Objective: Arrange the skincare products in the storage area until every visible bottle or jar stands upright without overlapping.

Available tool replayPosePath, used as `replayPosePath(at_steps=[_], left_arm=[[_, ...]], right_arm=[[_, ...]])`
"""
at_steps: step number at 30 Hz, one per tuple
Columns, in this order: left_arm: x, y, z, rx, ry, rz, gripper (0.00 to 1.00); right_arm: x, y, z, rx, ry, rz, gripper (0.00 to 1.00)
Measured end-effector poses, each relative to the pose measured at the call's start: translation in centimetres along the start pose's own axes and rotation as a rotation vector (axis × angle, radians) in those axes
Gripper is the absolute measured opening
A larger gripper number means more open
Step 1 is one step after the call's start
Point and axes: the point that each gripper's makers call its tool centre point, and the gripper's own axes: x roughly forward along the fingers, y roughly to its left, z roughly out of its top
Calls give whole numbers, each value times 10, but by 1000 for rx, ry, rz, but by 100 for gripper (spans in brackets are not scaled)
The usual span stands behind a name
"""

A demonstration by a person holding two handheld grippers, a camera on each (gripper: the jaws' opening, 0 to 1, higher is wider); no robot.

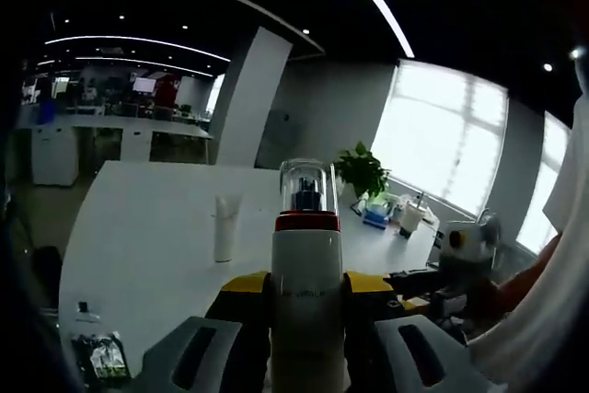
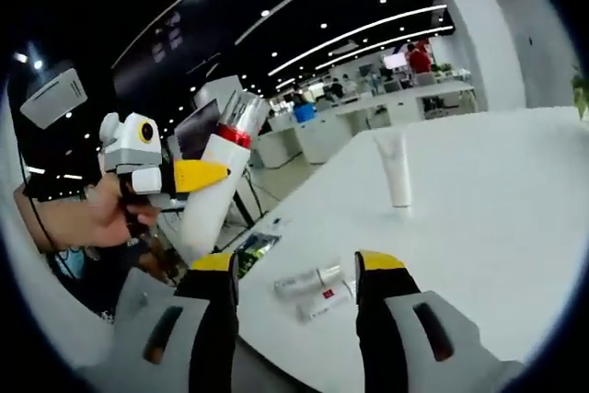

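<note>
On the white bench (image 2: 497, 227), counting left to right from the standing tube (image 2: 397, 168): one dark packet (image 2: 254, 249), two small bottles (image 2: 313, 292) lying down side by side, then the one tube upright. The left tool (image 1: 306, 296) is closed around one tall white bottle (image 1: 306, 292), held up off the bench. The right tool (image 2: 296, 269) is open, with the two lying bottles between its jaws, not touching.

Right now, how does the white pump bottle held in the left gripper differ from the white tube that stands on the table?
The pump bottle is held off the table between the left gripper's jaws; the tube stands free on the table. The pump bottle has a red collar and a clear cap; the tube is plain white. The bottle looks thicker, the tube slimmer. Both are white.
</note>
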Motion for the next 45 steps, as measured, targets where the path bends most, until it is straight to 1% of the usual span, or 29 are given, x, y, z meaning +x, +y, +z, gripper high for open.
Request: replayPosePath(at_steps=[2, 6, 8, 12, 16, 17, 23, 28, 32, 34, 37, 38, 39, 40, 45], left_arm=[[1, -4, 3, -4, -14, -3, 28], [4, -11, 5, -3, -25, -10, 28], [6, -14, 6, -3, -30, -11, 28], [8, -19, 6, -1, -31, -13, 28], [8, -22, 3, 4, -19, -12, 28], [8, -22, 2, 5, -19, -11, 28], [8, -31, -3, 6, -12, -16, 28], [11, -40, -6, 9, -11, -30, 28], [15, -48, -8, 15, -9, -46, 28], [16, -51, -10, 29, -1, -53, 28], [17, -55, -14, 46, 14, -58, 28], [18, -56, -14, 52, 17, -60, 28], [18, -58, -16, 58, 24, -64, 28], [17, -59, -16, 61, 25, -64, 28], [17, -63, -21, 107, 51, -60, 28]], right_arm=[[0, -2, 12, 17, -25, 9, 52], [2, 1, 34, 46, -64, 49, 58], [2, 3, 45, 68, -94, 69, 61], [2, 6, 59, 95, -126, 99, 64], [2, 10, 69, 147, -157, 130, 67], [3, 14, 72, 153, -165, 151, 67], [9, 24, 76, 170, -154, 187, 65], [17, 33, 70, 172, -113, 218, 60], [26, 39, 59, 222, -55, 243, 61], [28, 44, 55, 265, -26, 268, 59], [31, 46, 54, 306, -18, 280, 53], [31, 47, 53, 323, -17, 290, 50], [30, 50, 53, 334, -13, 309, 45], [30, 51, 53, 331, -8, 310, 42], [30, 58, 52, 338, 9, 338, 36]])
